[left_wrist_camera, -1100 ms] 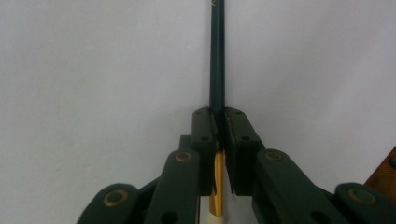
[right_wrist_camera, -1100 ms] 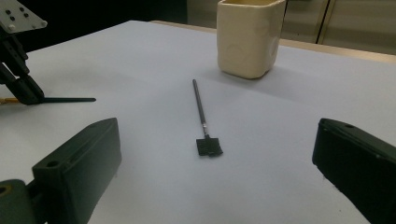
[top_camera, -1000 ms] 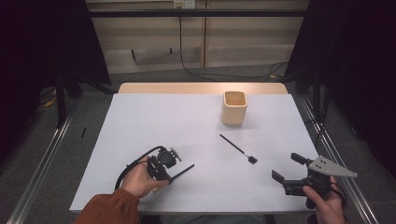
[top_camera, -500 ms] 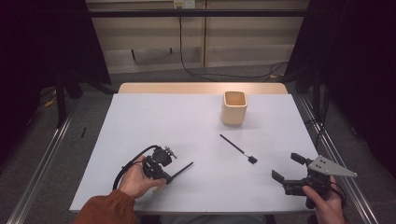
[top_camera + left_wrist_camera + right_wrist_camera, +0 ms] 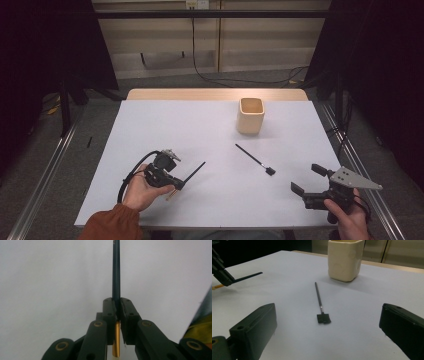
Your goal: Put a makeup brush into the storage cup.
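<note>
My left gripper [image 5: 178, 183] [image 5: 117, 303] is shut on a thin dark stick with a gold end [image 5: 195, 171] [image 5: 116, 270], held low over the front left of the white table [image 5: 200, 130]. The stick [image 5: 247, 277] points up and to the right, toward the middle of the table. A black brush with a small flat head [image 5: 255, 160] [image 5: 319, 297] lies at centre right. Behind it stands a cream square cup [image 5: 250, 116] [image 5: 345, 260]. At the front right, my right gripper [image 5: 307, 179] [image 5: 329, 312] is open, with the brush ahead of its jaws.
A wooden strip [image 5: 215, 94] edges the table's far side. Metal rails [image 5: 45, 170] run along the floor on both sides, and cables [image 5: 235, 77] lie on the floor beyond the table.
My left gripper has shifted slightly left with the stick, and the stick's far tip has risen. The right gripper, brush and cup have not moved.
</note>
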Action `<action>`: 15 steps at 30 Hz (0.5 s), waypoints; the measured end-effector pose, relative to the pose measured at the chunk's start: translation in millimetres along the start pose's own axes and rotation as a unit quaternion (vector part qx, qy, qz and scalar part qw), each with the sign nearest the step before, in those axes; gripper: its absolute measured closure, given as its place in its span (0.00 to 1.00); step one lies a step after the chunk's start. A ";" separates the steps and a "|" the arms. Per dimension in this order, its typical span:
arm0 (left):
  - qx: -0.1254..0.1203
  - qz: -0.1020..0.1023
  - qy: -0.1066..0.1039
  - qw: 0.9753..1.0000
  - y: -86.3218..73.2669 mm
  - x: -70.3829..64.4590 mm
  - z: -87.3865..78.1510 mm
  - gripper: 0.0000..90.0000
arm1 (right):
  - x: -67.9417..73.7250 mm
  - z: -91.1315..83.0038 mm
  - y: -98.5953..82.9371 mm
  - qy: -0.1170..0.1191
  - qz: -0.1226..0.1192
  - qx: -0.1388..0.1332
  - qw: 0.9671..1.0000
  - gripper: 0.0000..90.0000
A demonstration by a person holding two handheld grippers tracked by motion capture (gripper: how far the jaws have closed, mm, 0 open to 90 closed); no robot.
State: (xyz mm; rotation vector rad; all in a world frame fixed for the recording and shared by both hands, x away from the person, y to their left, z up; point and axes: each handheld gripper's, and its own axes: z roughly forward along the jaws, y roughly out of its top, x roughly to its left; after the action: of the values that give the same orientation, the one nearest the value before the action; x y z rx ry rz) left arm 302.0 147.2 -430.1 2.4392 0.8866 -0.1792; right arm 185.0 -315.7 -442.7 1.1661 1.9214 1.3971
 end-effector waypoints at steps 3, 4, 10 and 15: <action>-0.019 -0.003 -0.001 1.000 -1.7 0.5 -1.8 0.93 | 0.0 0.0 0.0 0.000 0.000 0.000 1.000 0.01; -0.025 0.000 -0.004 1.000 -2.3 0.8 -2.4 0.93 | 0.0 0.0 0.0 0.000 0.000 0.000 1.000 0.01; -0.054 0.017 -0.013 0.998 -3.3 0.0 -5.5 0.93 | 0.1 0.1 0.0 0.000 0.001 0.000 1.000 0.01; -0.086 0.021 -0.014 0.996 -4.2 -1.5 -8.3 0.93 | 0.0 0.0 0.0 0.001 0.000 0.000 1.000 0.01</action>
State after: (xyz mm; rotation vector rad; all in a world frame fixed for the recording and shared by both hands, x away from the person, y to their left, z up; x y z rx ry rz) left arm 297.7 153.4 -424.5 2.2886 0.8023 -0.1172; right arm 185.0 -315.7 -442.6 1.1656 1.9226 1.4001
